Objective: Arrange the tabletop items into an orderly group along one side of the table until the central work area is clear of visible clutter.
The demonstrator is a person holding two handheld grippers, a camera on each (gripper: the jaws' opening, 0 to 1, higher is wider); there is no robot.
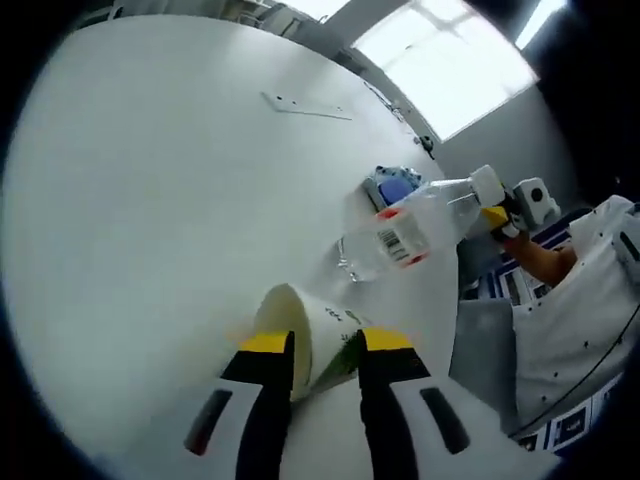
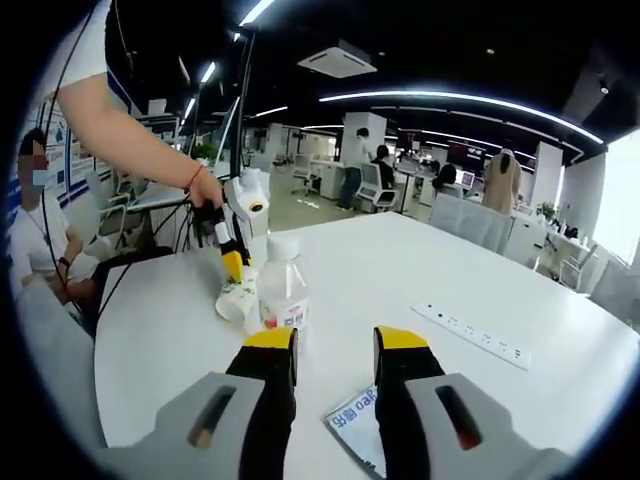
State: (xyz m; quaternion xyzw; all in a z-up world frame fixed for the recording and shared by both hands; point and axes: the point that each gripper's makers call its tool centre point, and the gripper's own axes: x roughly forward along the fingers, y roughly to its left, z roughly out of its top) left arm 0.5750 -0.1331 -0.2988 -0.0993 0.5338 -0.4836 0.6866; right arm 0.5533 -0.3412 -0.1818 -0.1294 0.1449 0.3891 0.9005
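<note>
On a white counter (image 1: 150, 200) in an open office, the left hand-held gripper (image 1: 328, 350) pinches a paper cup (image 1: 305, 335) between its yellow-tipped jaws, the cup tipped on its side with its open mouth toward the bare middle of the counter. Just past the cup stands a clear plastic bottle (image 1: 410, 230) with a white cap and a red-edged label; in the left gripper view it leans across the frame (the camera itself is rolled), and beyond it a blue packet (image 1: 392, 188) lies flat. A power strip (image 1: 305, 106) rests farther out on the counter, well apart from the group. In the right gripper view the right hand-held gripper (image 2: 335, 355) hovers with its jaws spread and nothing between them, above a blue-and-white packet (image 2: 358, 428) lying near the counter's edge. Ahead of it the bottle (image 2: 283, 288) stands upright, the paper cup (image 2: 237, 300) just beside it, held by the left hand-held gripper (image 2: 234, 268) under a person's hand (image 2: 205, 188). The power strip (image 2: 470, 335) lies to the right. A seated person (image 2: 40, 240) waits at the counter's far side, and others stand among desks and chairs behind.
</note>
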